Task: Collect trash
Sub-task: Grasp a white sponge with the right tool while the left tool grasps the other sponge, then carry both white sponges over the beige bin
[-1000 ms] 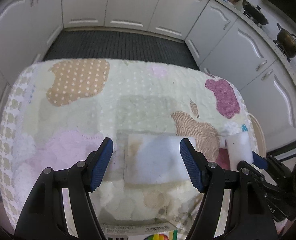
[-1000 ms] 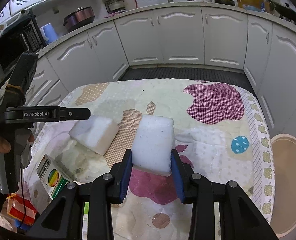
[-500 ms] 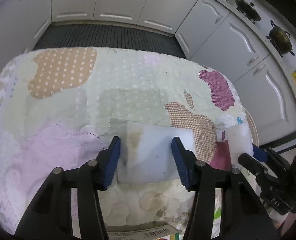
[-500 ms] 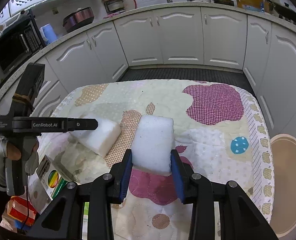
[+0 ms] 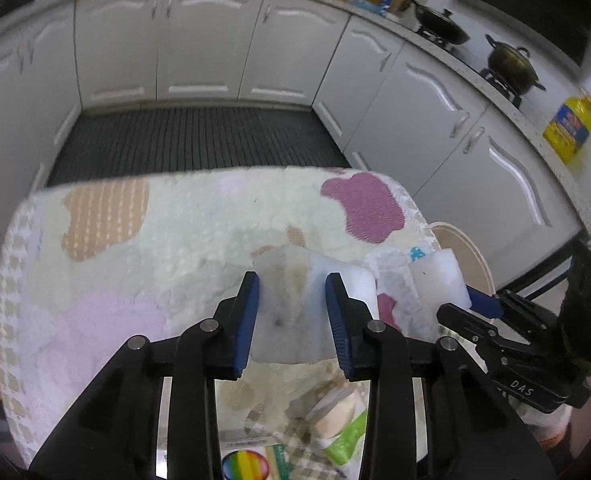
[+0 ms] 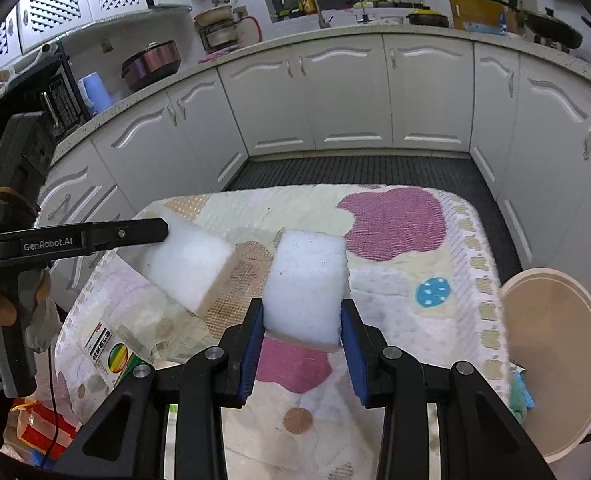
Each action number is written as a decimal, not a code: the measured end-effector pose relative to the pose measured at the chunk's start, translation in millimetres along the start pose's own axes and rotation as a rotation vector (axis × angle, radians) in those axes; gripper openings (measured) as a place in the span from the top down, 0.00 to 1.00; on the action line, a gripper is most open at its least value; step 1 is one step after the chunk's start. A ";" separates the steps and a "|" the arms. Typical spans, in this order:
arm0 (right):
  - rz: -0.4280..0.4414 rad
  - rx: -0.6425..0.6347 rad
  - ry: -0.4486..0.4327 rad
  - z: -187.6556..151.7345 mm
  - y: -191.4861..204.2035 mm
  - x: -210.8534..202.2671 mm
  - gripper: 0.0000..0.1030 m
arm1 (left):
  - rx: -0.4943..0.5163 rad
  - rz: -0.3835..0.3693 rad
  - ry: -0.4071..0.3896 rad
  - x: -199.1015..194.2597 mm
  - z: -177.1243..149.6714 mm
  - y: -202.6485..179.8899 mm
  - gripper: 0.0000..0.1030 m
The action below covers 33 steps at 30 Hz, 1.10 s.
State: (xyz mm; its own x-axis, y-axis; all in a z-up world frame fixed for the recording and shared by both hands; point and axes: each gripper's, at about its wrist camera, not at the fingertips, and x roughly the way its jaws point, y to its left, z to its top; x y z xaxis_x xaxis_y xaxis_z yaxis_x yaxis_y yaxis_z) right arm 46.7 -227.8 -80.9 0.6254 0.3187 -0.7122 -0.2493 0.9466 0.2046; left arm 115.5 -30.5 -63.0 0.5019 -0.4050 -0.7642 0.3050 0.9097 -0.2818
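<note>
Both claws are clamping foam: my left gripper [image 5: 293, 316] is pinching a stained foam block [image 5: 295, 304] between its blue pads [image 5: 247, 320], and my right gripper [image 6: 301, 344] is squeezing a clean foam block [image 6: 307, 284] at its near end. I am seeing black, hard plastic arms on each tool, with ribbed blue rubber lining the inner faces.

I am holding the left block tilted, its far corner raised off the quilted cloth [image 5: 175, 240]; its surface is showing brownish smears and a small dark speck near the middle. In the right wrist view that same block [image 6: 187, 268] is looking bright white, chunky and rectangular, with a soft, porous skin. I am reading the right block as a thick rectangular slab, slightly bowed where the pads are pressing in, hanging just over a magenta patch of the cloth.

The cloth is looking padded and stitched, cream with tan, pink and magenta patches and a blue dotted circle [image 6: 433, 292]. A round beige bin [image 6: 555, 360] is sitting beside the table's right edge, smooth and matte. A printed carton [image 6: 111, 356] with a rainbow disc is lying near the front left corner.
</note>
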 end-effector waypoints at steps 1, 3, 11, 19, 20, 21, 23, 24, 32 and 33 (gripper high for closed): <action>-0.007 0.002 -0.007 -0.4 -2.5 -4.6 0.65 | 0.012 -0.001 -0.008 -1.9 1.9 -7.9 0.69; -0.022 0.009 -0.019 -1.6 -9.7 -14.0 0.65 | 0.023 -0.010 -0.014 -1.3 4.4 -19.6 0.69; -0.080 0.056 -0.054 -9.5 -47.6 -46.7 0.65 | 0.108 -0.014 -0.042 13.4 11.3 -84.9 0.69; -0.135 0.106 -0.083 -20.5 -85.1 -79.2 0.65 | 0.180 -0.031 -0.048 25.8 12.6 -141.1 0.69; -0.141 0.112 -0.085 -22.0 -89.4 -82.0 0.65 | 0.190 -0.034 -0.047 28.1 12.2 -148.3 0.69; -0.147 0.118 -0.087 -23.2 -93.6 -84.3 0.65 | 0.196 -0.035 -0.045 29.8 11.8 -153.8 0.69; -0.161 0.131 -0.091 -26.8 -104.0 -89.1 0.65 | 0.207 -0.041 -0.038 36.0 11.1 -166.3 0.69; -0.169 0.138 -0.093 -29.0 -108.9 -91.6 0.65 | 0.209 -0.042 -0.036 38.6 11.3 -170.1 0.69; -0.223 0.202 -0.085 -47.8 -150.4 -104.6 0.65 | 0.242 -0.053 -0.015 63.8 6.3 -208.7 0.69; -0.228 0.212 -0.084 -50.2 -155.2 -105.7 0.65 | 0.247 -0.052 -0.012 67.2 6.0 -213.6 0.69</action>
State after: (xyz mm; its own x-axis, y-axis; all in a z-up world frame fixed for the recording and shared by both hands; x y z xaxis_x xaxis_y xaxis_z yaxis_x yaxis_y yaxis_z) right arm -17.9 -410.8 -71.1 0.7085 0.0918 -0.6997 0.0586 0.9804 0.1880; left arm 89.0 -252.6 -50.7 0.4899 -0.4530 -0.7449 0.5183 0.8383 -0.1690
